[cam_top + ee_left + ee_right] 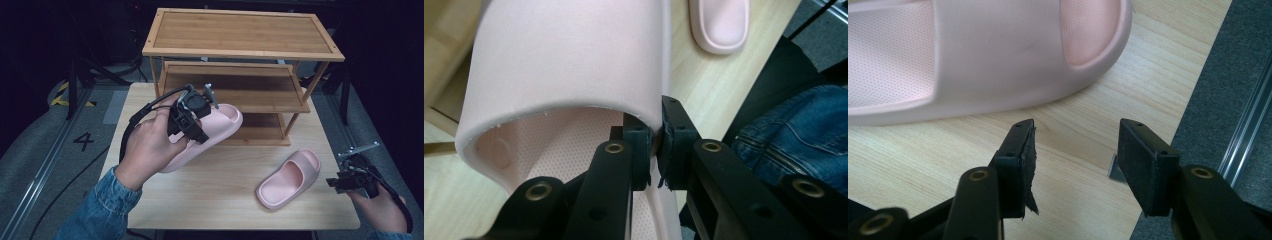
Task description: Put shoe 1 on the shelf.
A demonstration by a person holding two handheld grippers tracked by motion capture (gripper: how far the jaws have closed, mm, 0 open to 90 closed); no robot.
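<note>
Held slipper: a pink moulded foam slide slipper (212, 132) was off the pale wooden worktop (225, 195), in front of the rack's lower shelves, its toe toward the rack.
Left gripper: the black two-finger left gripper (192, 131) was clenched on the side edge of that slipper's strap; in the left gripper view the fingers (674, 145) pinched the strap wall (574, 60) between them.
Left hand: the left hand (150, 150), in a blue denim sleeve (100, 210), carried the gripper above the worktop.
Second slipper: a matching pink foam slide slipper (290, 177) lay sole-down on the worktop, near the right edge.
Right gripper: the black right gripper (336, 182) was just beside the second slipper; its fingers (1020, 145) stood released, apart and empty, over bare worktop.
Rack: a three-tier bamboo shoe rack (240, 35) stood at the far side of the worktop.
</note>
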